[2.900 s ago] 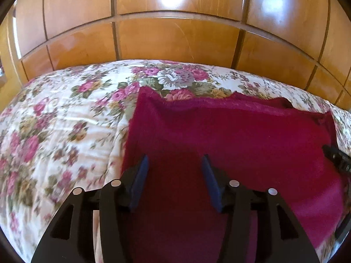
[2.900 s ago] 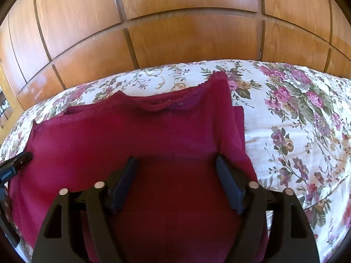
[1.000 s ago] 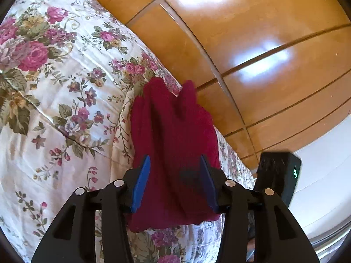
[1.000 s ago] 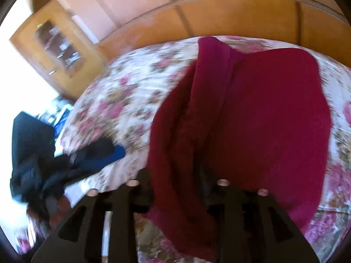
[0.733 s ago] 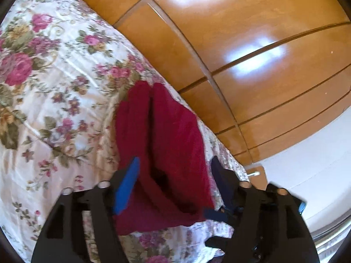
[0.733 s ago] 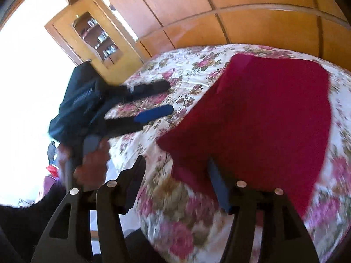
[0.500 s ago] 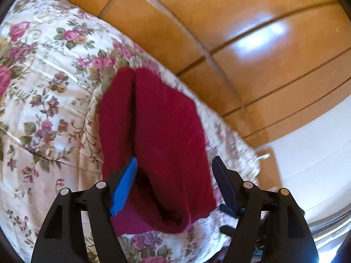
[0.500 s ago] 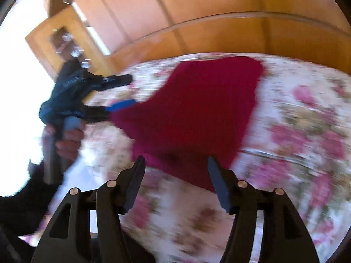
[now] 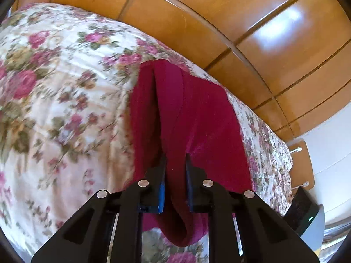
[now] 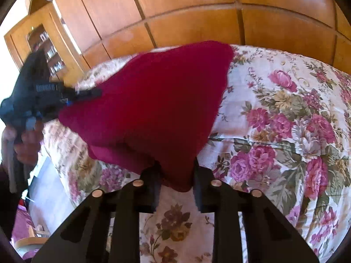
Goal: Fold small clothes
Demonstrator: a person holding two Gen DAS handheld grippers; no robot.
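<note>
Pinching the near edge of the red garment (image 9: 197, 118), the left gripper (image 9: 175, 164) is clamped on a fold of cloth, and the right gripper (image 10: 176, 171) is clamped on another near corner. Half a second ago both pairs of fingers were spread apart; now the garment, folded and lying on the floral bedspread (image 10: 285, 118), is gripped, so another fold is judged ready to be made

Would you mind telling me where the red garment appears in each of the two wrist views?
Left wrist: the red garment runs up the centre, clamped in the left gripper.
Right wrist: the red garment fills centre-left, its near corner in the right gripper.
Shared landmark: the floral bedspread.
</note>
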